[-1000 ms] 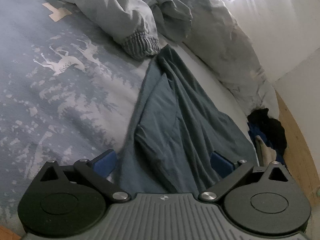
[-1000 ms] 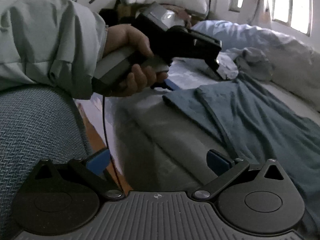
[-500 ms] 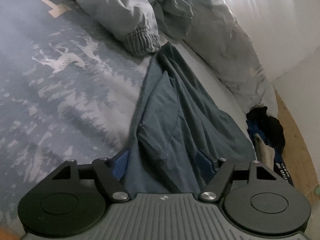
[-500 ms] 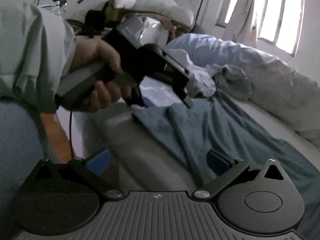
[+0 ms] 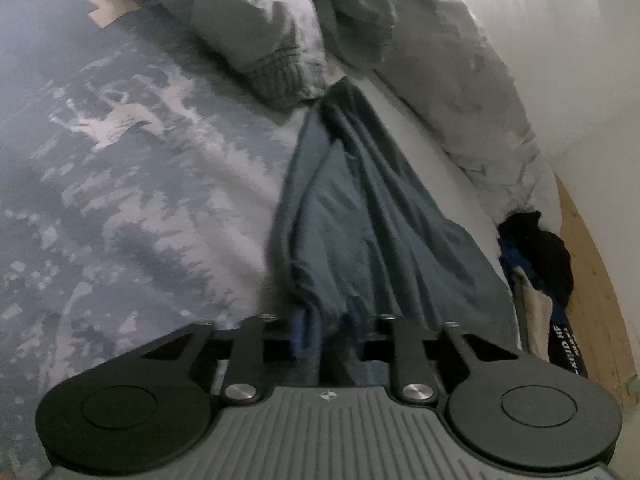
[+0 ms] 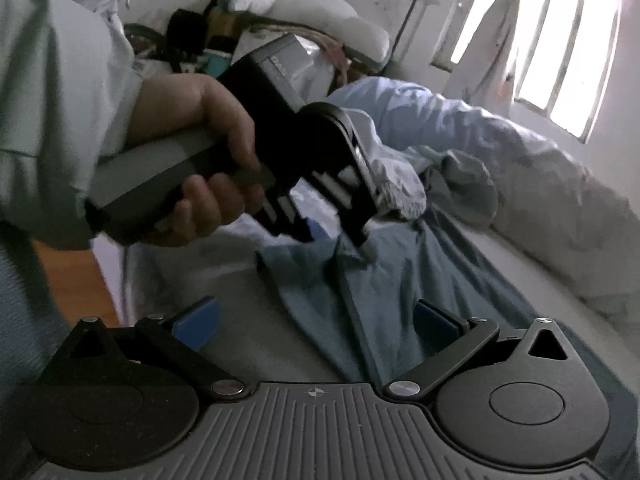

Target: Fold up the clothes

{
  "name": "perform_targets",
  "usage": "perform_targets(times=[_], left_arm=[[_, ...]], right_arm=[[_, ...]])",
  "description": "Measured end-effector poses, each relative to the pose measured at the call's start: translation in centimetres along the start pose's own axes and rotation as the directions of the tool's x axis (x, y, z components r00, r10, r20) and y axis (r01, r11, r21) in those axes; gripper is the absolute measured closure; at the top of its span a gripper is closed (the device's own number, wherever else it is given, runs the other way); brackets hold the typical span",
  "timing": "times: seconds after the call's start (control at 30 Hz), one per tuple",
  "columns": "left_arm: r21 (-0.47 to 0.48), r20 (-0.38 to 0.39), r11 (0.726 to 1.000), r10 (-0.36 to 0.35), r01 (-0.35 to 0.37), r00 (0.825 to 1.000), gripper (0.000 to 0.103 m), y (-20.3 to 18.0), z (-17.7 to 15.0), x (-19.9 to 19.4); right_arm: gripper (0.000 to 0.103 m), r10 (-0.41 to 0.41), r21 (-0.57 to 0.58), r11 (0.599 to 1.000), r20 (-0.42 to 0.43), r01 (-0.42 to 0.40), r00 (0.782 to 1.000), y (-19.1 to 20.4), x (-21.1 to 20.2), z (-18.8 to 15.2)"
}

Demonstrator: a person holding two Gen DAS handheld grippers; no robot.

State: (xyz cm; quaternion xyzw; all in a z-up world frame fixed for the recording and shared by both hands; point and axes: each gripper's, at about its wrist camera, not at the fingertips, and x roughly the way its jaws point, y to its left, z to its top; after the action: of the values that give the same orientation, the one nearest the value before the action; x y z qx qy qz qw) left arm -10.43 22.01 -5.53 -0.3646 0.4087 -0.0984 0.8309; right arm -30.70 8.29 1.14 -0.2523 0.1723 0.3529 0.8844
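Note:
A teal-blue garment lies stretched along the bed, wrinkled lengthwise. My left gripper is shut on its near corner, the cloth bunched between the blue pads. In the right wrist view the same garment lies ahead, with the left gripper pinching its corner from above. My right gripper is open and empty, its blue pads wide apart over the mattress edge and the garment's near hem.
A grey jacket with a ribbed cuff and a bunched duvet lie at the far end. A blue reindeer-print cover spreads to the left. Dark clothes lie on the wooden floor beside the bed.
My left gripper has gone from open to shut on the garment's corner. The right gripper has moved closer to the garment and stays open.

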Motion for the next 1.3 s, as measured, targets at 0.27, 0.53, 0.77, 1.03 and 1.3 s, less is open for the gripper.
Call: perform_targets(times=[0.27,0.53,0.77,1.03,1.3], left_arm=[[-0.058,0.016,0.997,-0.043,0.044,0.999,0.089,1.0,0.2,-0.7],[-0.122,0.028,0.987,-0.1,0.102,0.995,0.09,1.8,0.4,-1.0],[-0.151,0.04,0.979,-0.134,0.139,0.99,0.09,2.1,0.6,-0.8],[-0.2,0.064,0.956,-0.206,0.214,0.977,0.091,2.6,0.8,-0.9],[-0.258,0.086,0.932,-0.239,0.253,0.967,0.091,3.4,0.8,-0.9]], right_arm=[[0.001,-0.049,-0.162,0.986,-0.015,0.046,0.999,2.3,5.4,1.2],[0.007,-0.141,-0.21,0.968,-0.012,0.136,0.99,3.8,8.3,2.0],[0.017,-0.191,-0.169,0.968,-0.03,0.184,0.981,3.7,9.1,2.1],[0.018,-0.319,-0.165,0.937,-0.039,0.309,0.947,3.7,9.8,0.7],[0.038,-0.333,-0.314,0.894,0.014,0.32,0.943,6.1,11.1,0.3]])
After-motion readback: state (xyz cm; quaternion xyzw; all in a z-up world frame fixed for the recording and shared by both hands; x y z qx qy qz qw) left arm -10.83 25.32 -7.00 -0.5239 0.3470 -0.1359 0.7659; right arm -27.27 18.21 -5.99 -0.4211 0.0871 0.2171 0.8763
